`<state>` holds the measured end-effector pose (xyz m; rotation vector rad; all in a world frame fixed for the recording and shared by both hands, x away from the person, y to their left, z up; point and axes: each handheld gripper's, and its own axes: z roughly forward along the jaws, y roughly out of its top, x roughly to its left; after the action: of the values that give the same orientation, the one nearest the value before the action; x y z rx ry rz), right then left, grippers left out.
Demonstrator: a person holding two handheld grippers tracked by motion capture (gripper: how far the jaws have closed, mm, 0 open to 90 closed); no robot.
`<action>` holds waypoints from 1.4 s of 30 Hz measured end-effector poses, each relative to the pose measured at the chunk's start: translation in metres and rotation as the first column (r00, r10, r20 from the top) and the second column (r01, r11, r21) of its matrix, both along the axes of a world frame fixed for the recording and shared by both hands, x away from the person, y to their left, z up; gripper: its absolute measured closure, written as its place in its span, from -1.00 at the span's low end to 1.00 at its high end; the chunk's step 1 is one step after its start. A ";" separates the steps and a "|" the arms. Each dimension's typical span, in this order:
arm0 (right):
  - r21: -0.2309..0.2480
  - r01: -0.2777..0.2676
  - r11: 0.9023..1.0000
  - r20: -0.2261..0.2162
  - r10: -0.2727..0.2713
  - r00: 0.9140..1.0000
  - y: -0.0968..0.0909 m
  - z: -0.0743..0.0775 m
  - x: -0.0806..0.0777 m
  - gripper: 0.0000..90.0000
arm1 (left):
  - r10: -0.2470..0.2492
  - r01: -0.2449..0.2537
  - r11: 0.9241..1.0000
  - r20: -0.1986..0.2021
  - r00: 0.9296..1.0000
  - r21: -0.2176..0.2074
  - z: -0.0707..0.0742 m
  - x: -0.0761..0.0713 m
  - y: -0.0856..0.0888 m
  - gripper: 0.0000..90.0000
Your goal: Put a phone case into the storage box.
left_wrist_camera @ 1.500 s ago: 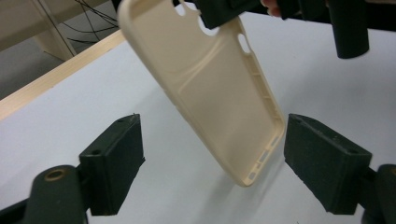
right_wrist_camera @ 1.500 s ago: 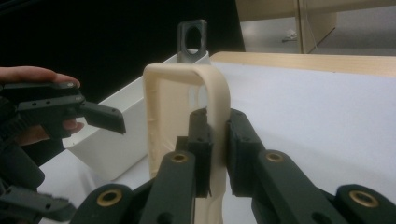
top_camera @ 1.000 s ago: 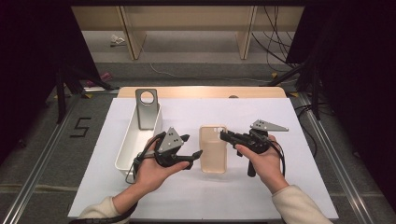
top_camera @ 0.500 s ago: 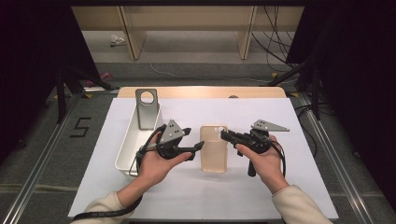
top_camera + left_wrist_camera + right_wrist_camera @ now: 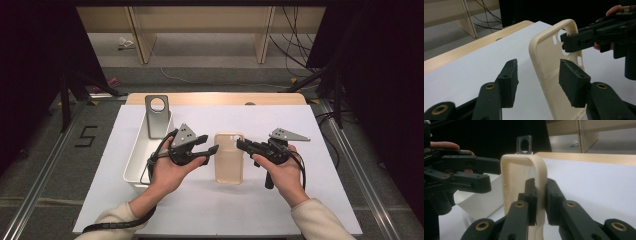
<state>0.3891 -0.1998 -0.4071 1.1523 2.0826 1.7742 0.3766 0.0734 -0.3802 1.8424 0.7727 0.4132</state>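
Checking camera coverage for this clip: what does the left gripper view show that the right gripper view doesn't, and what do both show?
Left gripper view alone: the left gripper with open jaws that have just been closing, the near rim of the phone case between them, unpressed. Right gripper view alone: the right gripper shut on the case rim, the white bin and the grey metal bracket. Shared: the cream case, the white table sheet, each other's gripper.
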 end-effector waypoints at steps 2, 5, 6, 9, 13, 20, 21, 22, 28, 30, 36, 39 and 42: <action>0.000 0.002 1.000 0.002 -0.002 1.000 0.001 0.000 0.000 0.82 | 0.004 -0.004 1.000 -0.010 1.000 -0.003 0.000 0.001 -0.001 0.18; 0.000 0.004 1.000 0.005 -0.004 1.000 0.001 0.000 0.000 0.82 | 0.010 -0.010 1.000 -0.026 1.000 -0.016 0.000 0.004 -0.003 0.25; 0.001 0.004 1.000 0.005 -0.004 1.000 0.001 0.000 0.000 0.82 | 0.011 -0.011 1.000 -0.031 0.999 -0.020 0.000 0.004 -0.004 0.27; 0.000 0.006 1.000 0.008 -0.006 1.000 0.002 0.000 -0.001 0.82 | 0.016 -0.018 0.999 -0.041 0.999 -0.029 -0.001 0.007 -0.005 0.33; 0.000 0.007 1.000 0.010 -0.007 1.000 0.002 0.000 -0.001 0.82 | 0.023 -0.026 0.999 -0.057 0.998 -0.041 -0.001 0.009 -0.006 0.42; -0.003 0.003 1.000 0.012 -0.003 1.000 0.003 -0.001 -0.001 0.82 | 0.036 -0.040 0.998 -0.070 0.997 -0.056 -0.002 0.011 -0.006 0.55; -0.004 0.003 1.000 0.013 -0.003 1.000 0.003 -0.001 -0.001 0.82 | 0.038 -0.042 0.998 -0.070 0.997 -0.055 -0.002 0.012 -0.006 0.55; -0.004 0.003 1.000 0.013 -0.003 1.000 0.003 -0.001 -0.001 0.82 | 0.040 -0.044 0.998 -0.071 0.997 -0.055 -0.002 0.012 -0.006 0.55; -0.008 0.001 1.000 0.013 -0.001 1.000 0.005 -0.001 -0.001 0.82 | 0.052 -0.057 0.996 -0.073 0.996 -0.063 -0.001 0.011 -0.005 0.64; -0.008 0.000 1.000 0.014 0.000 1.000 0.005 -0.002 -0.001 0.82 | 0.055 -0.059 0.996 -0.070 0.996 -0.062 -0.001 0.011 -0.005 0.67; -0.016 -0.004 1.000 0.015 0.004 1.000 0.007 -0.002 -0.001 0.81 | 0.067 -0.070 0.996 -0.059 0.996 -0.051 -0.001 0.010 -0.007 0.75; -0.019 -0.004 1.000 0.020 0.004 1.000 0.007 -0.002 -0.001 0.81 | 0.073 -0.076 0.996 -0.059 0.996 -0.053 -0.001 0.009 -0.007 0.80; -0.023 -0.007 1.000 0.019 0.007 1.000 0.008 -0.002 -0.002 0.80 | 0.081 -0.083 0.995 -0.048 0.996 -0.048 0.000 0.008 -0.006 0.82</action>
<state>0.3873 -0.1915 -0.4095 1.1188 2.0933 1.7522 0.3848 0.0669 -0.3797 1.7831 0.8848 0.4011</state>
